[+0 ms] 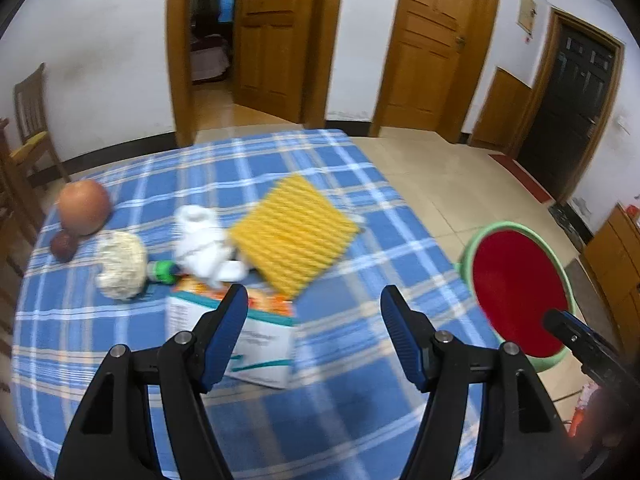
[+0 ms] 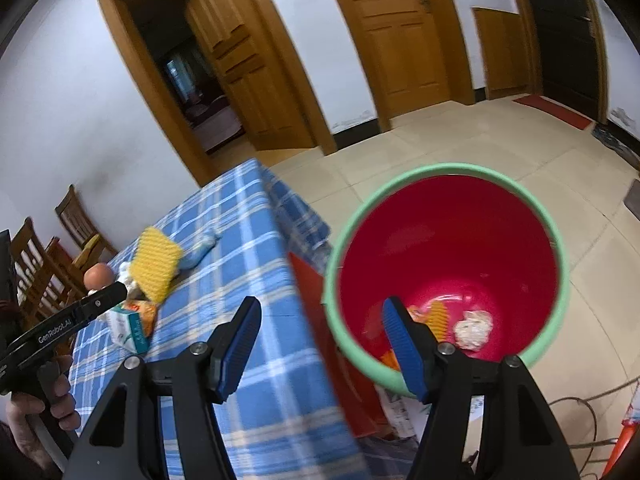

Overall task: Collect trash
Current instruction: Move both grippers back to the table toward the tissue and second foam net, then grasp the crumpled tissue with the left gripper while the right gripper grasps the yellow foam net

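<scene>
My left gripper (image 1: 314,308) hangs over the blue plaid tablecloth (image 1: 344,240), its blue ribbed pads (image 1: 400,332) standing well apart with nothing between them. Just past its fingertips lies a white carton with teal and orange print (image 1: 260,344), flat on the cloth. Behind the carton a yellow ribbed sponge (image 1: 294,236) sits tilted on one corner, and beside it stands a white crumpled wad (image 1: 202,242), soft and folded. A small green-capped piece (image 1: 162,271) lies between that wad and a lumpy cream-coloured ball (image 1: 122,264) with a rough, grainy surface. Farther left a smooth brown egg-shaped thing (image 1: 84,213) touches a small dark red round one (image 1: 63,246).

My right gripper (image 2: 320,322) hovers at the table's edge, half over the bin (image 2: 532,196), a round bucket with a glossy red inside and a pale green rim, standing on the tiled floor right beside the table. Its jaws are parted and hold nothing. At the bin's bottom lie a crumpled white paper ball (image 2: 474,328) and an orange and yellow scrap (image 2: 434,316).
</scene>
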`<state>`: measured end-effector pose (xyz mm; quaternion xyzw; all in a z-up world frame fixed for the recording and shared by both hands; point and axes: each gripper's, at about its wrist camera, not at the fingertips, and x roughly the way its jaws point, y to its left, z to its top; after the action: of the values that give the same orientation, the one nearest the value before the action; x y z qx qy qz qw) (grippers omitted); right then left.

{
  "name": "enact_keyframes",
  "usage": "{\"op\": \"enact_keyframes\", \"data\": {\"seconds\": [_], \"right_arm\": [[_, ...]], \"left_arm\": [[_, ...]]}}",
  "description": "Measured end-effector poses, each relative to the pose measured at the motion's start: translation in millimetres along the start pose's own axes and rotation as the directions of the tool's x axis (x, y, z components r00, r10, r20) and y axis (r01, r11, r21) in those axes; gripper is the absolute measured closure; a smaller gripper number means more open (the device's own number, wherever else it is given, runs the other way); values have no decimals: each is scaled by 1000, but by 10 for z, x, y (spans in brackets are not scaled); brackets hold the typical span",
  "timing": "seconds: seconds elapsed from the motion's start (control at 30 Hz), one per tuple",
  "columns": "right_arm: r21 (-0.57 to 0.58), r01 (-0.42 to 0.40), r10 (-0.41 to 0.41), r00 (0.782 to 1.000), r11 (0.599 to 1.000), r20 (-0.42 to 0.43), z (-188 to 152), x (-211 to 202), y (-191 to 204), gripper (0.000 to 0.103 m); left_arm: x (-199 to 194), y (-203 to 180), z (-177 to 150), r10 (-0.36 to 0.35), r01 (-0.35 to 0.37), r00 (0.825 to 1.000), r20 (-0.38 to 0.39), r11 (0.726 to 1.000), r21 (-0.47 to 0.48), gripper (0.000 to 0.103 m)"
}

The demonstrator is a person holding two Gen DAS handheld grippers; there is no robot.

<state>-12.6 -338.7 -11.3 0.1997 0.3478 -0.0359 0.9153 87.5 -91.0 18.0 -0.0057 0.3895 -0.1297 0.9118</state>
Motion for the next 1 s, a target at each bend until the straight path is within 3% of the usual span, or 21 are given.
{"op": "enact_keyframes", "data": {"seconds": [0.53,0.77,1.0], "right_arm": [[-100,-105,95,990,989,-107,104,487,845,34],[-125,-143,125,981,982,-145,188,734,1118,33],[-181,-151,118,976,972,-181,267,1054,1402,32]], "left_arm": [[-86,1060,35,157,-155,987,8,980,-124,34],[69,1336,45,162,-162,987,-10,973,-163,35],[257,1454,44,141,-145,989,-33,971,-188,43]]}}
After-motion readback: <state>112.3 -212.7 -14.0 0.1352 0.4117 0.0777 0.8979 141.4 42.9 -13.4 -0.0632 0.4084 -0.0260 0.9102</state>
